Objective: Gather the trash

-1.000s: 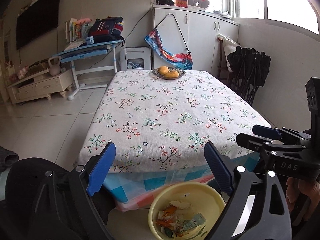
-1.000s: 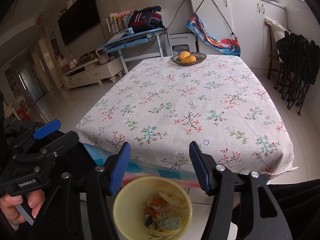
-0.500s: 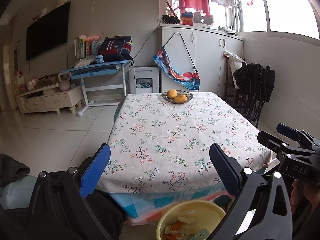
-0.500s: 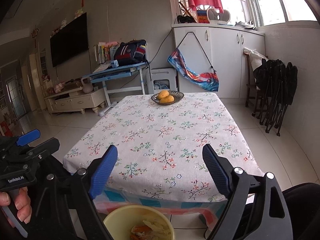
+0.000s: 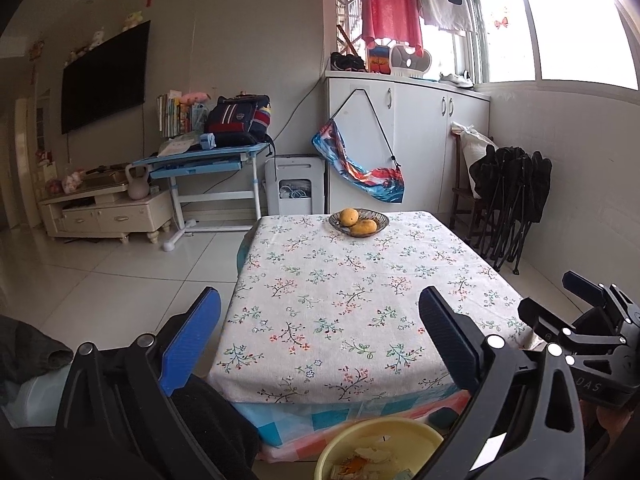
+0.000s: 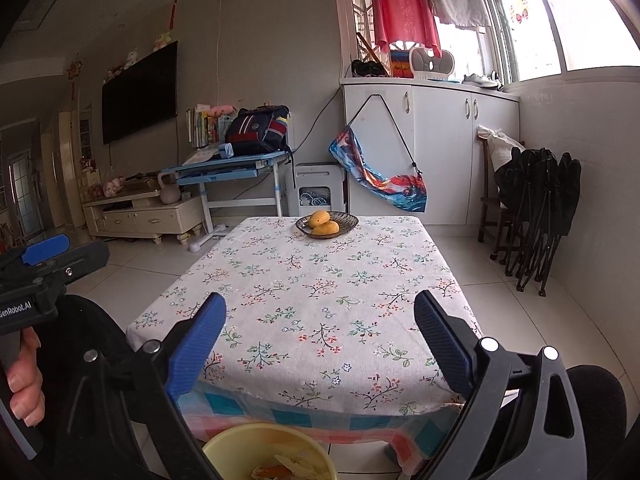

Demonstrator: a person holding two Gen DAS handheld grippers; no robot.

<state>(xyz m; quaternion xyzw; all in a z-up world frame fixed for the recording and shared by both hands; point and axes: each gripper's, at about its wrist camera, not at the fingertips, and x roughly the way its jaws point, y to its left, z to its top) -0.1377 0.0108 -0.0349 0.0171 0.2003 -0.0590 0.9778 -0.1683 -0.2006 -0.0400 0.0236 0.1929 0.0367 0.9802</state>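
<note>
Below the near table edge: round yellow plastic basin (image 5: 380, 450) is sitting on the floor, holding wrappers and scraps (image 5: 362, 464).
Change: both views are tilting upward; basin is sliding toward the bottom edge.
Left gripper (image 5: 316, 344): standing wide, empty.
Right gripper (image 6: 318, 346): jaws have just been opening, nothing between them.
Meaning: collecting is looking finished.
Surface: floral tablecloth (image 5: 352, 296) is bearing only a far fruit dish (image 5: 359, 223).
Room: white tiled floor (image 5: 120, 280) is stretching left.

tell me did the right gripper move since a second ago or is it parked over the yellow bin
Yes. The right gripper has risen and tipped up: the yellow bin slid down to its view's bottom edge. Its jaws have just been opening, with nothing between them.
</note>
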